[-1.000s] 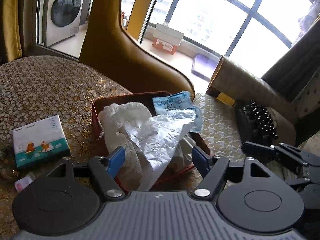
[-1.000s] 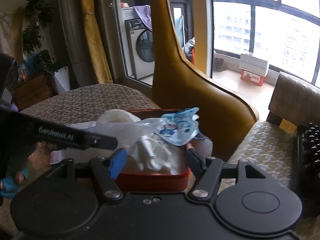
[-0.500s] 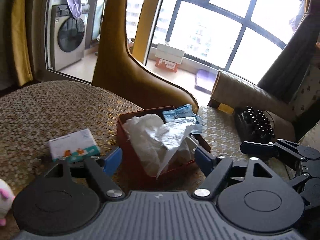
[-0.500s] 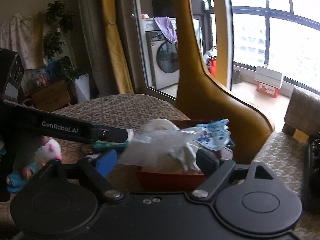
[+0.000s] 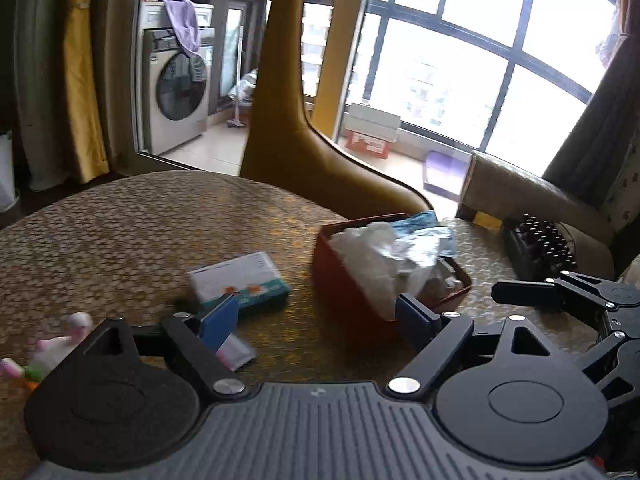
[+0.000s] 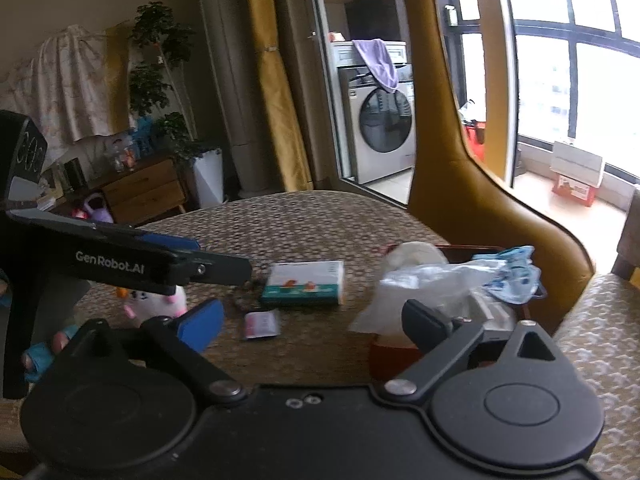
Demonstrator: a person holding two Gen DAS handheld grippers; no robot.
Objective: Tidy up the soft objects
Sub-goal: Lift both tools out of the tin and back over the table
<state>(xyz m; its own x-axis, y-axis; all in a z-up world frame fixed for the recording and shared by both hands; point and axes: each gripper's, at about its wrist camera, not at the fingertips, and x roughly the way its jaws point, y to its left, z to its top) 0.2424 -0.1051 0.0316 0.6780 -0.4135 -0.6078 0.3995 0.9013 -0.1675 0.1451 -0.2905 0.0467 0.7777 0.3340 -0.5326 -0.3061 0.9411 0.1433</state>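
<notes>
Left wrist view. Your left gripper [image 5: 316, 318]: jaws spread, empty. It has pulled back from the red box [image 5: 340, 268], which a second ago filled the centre and now sits at 1 o'clock, heaped with white cloth [image 5: 376, 252] and a blue packet [image 5: 424, 226]. Newly in frame: tissue pack [image 5: 240, 280] at 11 o'clock, plush toy [image 5: 60, 348] at 9 o'clock.

Right wrist view. Your right gripper [image 6: 312, 322]: jaws spread, empty, likewise withdrawn. Box at 2 o'clock; tissue pack at 12; small sachet [image 6: 261, 324] just below it; plush toy at 10, under the left gripper.

Assessment: the box load looks finished; the loose soft items are likely next.
</notes>
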